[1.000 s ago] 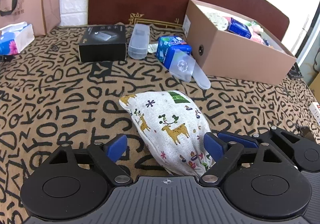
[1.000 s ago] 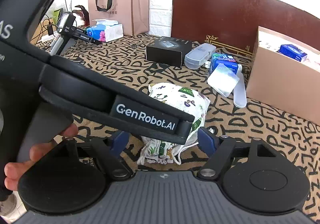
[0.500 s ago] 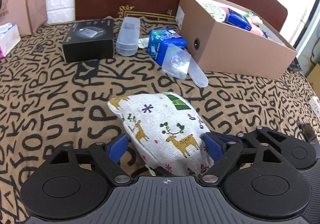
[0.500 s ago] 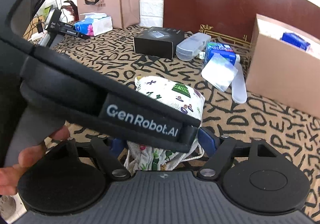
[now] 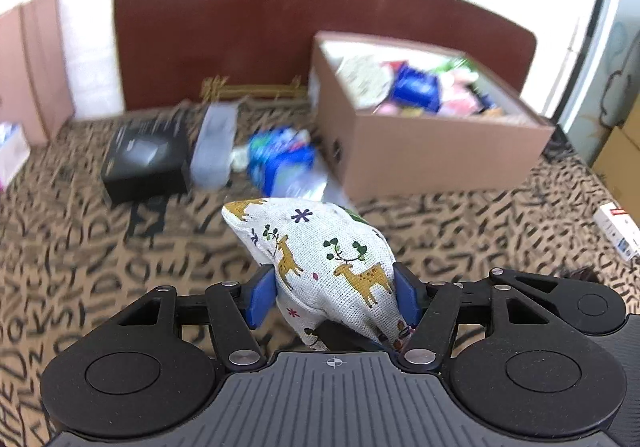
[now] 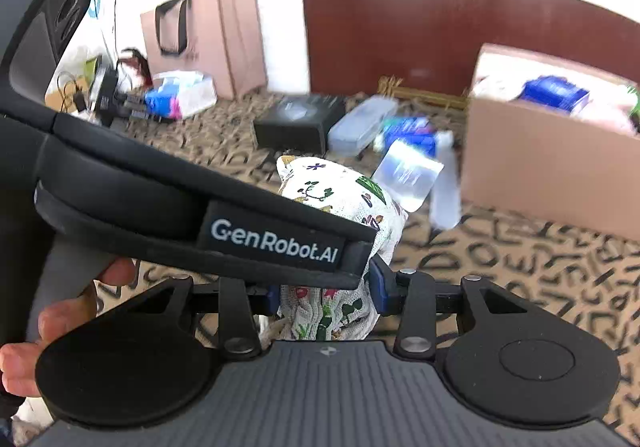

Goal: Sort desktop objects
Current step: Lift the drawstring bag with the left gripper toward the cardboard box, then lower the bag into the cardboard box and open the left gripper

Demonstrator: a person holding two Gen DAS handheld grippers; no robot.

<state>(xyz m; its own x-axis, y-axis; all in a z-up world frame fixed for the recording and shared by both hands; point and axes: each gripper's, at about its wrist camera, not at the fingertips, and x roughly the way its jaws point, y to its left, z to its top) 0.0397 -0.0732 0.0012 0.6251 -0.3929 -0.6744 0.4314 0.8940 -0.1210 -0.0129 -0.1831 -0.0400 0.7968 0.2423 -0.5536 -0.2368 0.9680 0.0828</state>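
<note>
A white cloth pouch with a deer print [image 5: 328, 267] is lifted off the letter-patterned tablecloth. My left gripper [image 5: 334, 295] is shut on its middle. My right gripper [image 6: 326, 293] is shut on its gathered drawstring end [image 6: 328, 311]; the left gripper's black body [image 6: 200, 215] crosses in front and hides part of the pouch. An open cardboard box [image 5: 424, 151] holding several items stands at the back right. A black box [image 5: 146, 159], a clear plastic case [image 5: 214, 143] and a blue pack [image 5: 280, 163] lie on the table beyond the pouch.
A dark red headboard [image 5: 280, 47] and a white wall close the back. A pink paper bag [image 6: 208, 35] and a tissue pack [image 6: 180, 95] stand at the back left. A small white box [image 5: 618, 227] lies at the right edge.
Both grippers closed on the pouch and lifted it off the tablecloth. The view has tilted up and the background is blurred with motion.
</note>
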